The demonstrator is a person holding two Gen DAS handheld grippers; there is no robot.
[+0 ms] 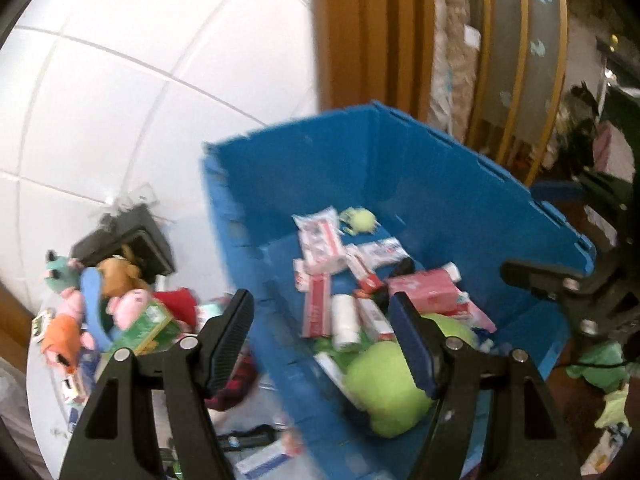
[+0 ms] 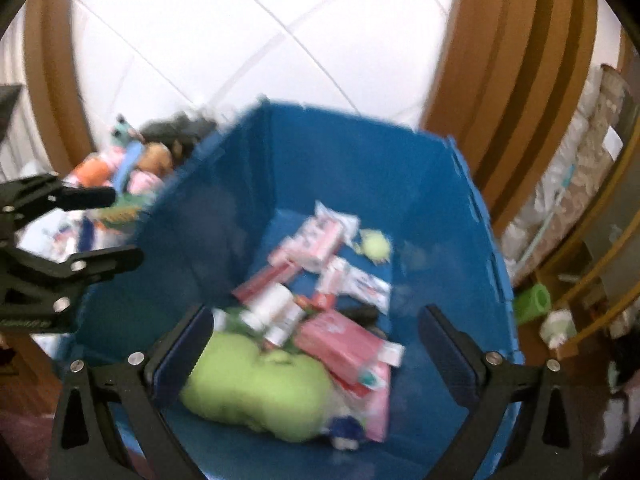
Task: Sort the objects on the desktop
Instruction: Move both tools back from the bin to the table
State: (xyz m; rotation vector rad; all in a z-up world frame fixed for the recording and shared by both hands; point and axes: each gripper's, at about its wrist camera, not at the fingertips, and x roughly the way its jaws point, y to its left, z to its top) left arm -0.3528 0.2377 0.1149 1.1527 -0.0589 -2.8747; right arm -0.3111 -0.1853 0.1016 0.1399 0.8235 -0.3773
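Both claws hang over the blue crate (image 2: 328,168), jaws apart and gripping nothing: the left claw (image 1: 320,320) moderately spread, the right claw (image 2: 316,344) wide. Inside the crate lie a lime-green plush (image 2: 256,392), a pink box (image 2: 340,340) and what look like blurred toothpaste packs (image 1: 320,240). Left of the crate, plush toys (image 1: 100,292) pile on the white bench (image 1: 48,392).
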